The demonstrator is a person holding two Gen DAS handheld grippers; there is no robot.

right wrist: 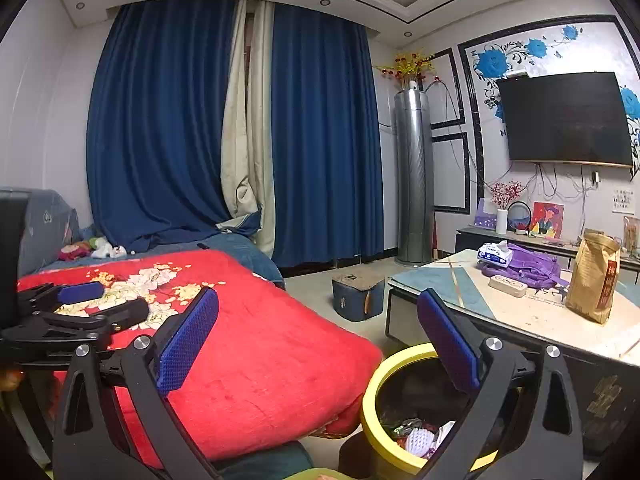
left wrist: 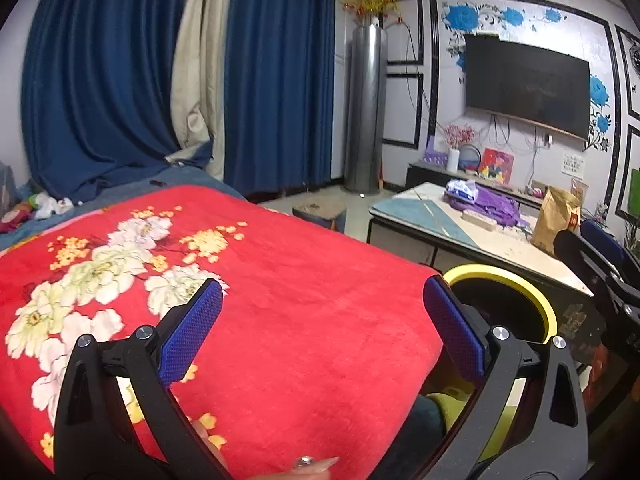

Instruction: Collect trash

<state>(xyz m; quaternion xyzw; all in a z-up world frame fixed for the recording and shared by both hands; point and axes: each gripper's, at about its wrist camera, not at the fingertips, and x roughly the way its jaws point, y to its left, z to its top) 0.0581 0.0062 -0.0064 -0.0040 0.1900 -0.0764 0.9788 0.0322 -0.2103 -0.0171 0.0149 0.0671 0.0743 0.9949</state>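
Observation:
A black bin with a yellow rim (right wrist: 384, 364) stands on the floor between the red bed and the low table. Several crumpled wrappers (right wrist: 420, 436) lie in its bottom. The bin also shows in the left wrist view (left wrist: 532, 292). My right gripper (right wrist: 318, 320) is open and empty, held above the bin's near side. My left gripper (left wrist: 322, 312) is open and empty over the red flowered blanket (left wrist: 280, 280). The left gripper also shows at the left of the right wrist view (right wrist: 100, 300), over the blanket.
A low table (right wrist: 520, 312) at the right carries a brown paper bag (right wrist: 594, 276), a purple bag (right wrist: 528, 266), a tissue pack (right wrist: 494, 254) and a white power strip (right wrist: 508, 286). A small blue stool (right wrist: 358, 294) stands on the floor. Soft toys (right wrist: 92, 248) lie on the bed's far side.

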